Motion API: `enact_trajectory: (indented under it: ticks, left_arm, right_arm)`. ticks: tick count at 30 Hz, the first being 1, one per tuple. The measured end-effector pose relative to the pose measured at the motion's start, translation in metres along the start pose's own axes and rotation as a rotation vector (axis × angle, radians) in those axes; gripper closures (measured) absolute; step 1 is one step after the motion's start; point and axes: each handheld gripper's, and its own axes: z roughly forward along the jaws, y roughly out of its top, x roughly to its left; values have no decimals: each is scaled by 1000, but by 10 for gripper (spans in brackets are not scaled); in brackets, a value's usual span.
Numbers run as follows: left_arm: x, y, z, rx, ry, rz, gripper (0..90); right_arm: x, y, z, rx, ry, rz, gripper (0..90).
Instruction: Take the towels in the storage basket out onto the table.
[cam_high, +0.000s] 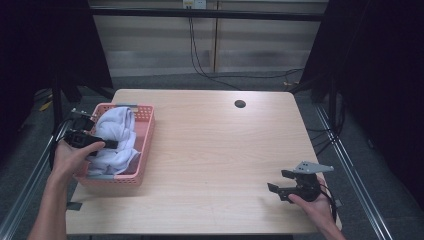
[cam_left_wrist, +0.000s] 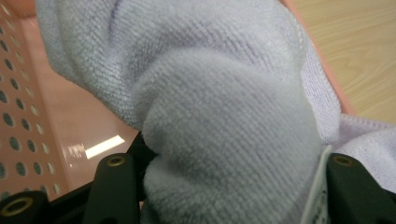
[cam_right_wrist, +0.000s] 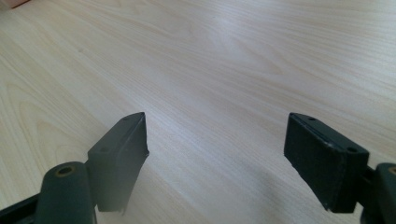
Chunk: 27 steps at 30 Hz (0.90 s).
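Spanning most of the high view, a pale wooden worktop (cam_high: 210, 160) is recorded, with a small dark round hole (cam_high: 240, 104) near its far edge. A pink perforated basket (cam_high: 145, 145) is seen at the worktop's left edge. A pale lilac towel (cam_high: 116, 137) is bunched inside it, rising above the rim; in the left gripper view its fold is wedged between the two black jaws, and a white label (cam_left_wrist: 317, 196) is noted at the right jaw. The left tongs (cam_high: 102, 145) are held over the basket and are pinching the towel. The right tongs (cam_high: 281, 182) are held near the worktop's near right corner, well apart from the basket, jaws spread wide with bare wood between them.
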Motion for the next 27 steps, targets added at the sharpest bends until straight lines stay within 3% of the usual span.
enact_trajectory:
  ticks: [1,11,15,18,21,27]
  left_arm:
    - [1,1,-3,7,2,22,448]
    - [4,15,-25,-65,-8,11,451]
    - [-1,18,-35,-84,-5,30,451]
    - [-3,19,-39,-116,8,19,451]
    - [-4,19,-43,-113,-1,6,451]
    - [-7,21,-49,-127,0,18,451]
  right_arm:
    - [0,0,0,1,0,-1,216]
    - [-3,1,2,7,2,3,216]
    - [-2,1,2,6,0,4,216]
    - [-1,0,0,4,3,6,216]
    - [-2,0,-1,-1,-1,6,216]
    - [-2,-1,-3,-2,-10,4,215]
